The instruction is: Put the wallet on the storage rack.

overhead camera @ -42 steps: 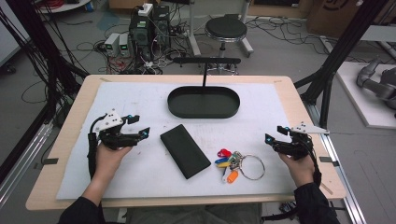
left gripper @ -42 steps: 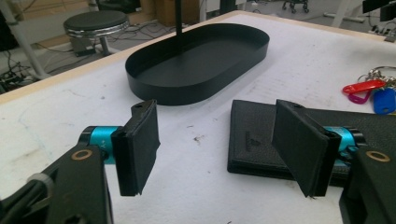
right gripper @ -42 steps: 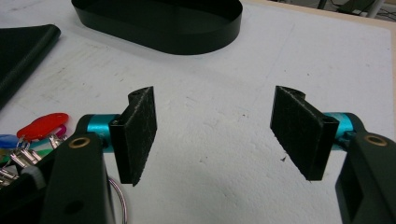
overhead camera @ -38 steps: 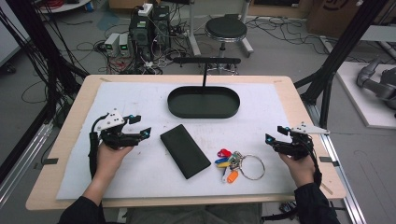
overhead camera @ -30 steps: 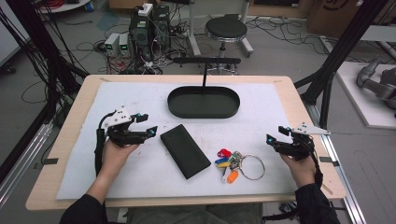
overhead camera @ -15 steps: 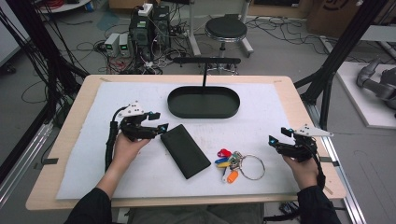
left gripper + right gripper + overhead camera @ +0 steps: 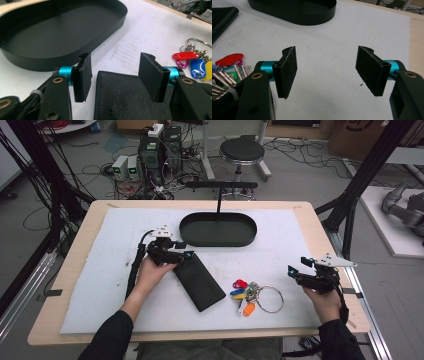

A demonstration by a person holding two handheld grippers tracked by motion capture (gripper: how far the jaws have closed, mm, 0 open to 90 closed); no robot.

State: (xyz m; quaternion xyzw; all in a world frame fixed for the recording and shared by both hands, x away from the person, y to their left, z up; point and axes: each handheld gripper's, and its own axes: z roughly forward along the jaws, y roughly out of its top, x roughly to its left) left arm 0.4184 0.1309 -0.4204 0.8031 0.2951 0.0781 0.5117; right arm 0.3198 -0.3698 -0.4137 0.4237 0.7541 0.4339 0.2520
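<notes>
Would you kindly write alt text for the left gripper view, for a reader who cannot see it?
The left gripper straddles the near end of a black leather-textured wallet on a white mat; its jaws have just been closing but do not yet press the wallet. A black oval tray lies beyond at left, and a bunch of keys with coloured tags at right.

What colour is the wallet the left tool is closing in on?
Black, with a pebbled leather grain; the wallet shows best in the left gripper view.
</notes>
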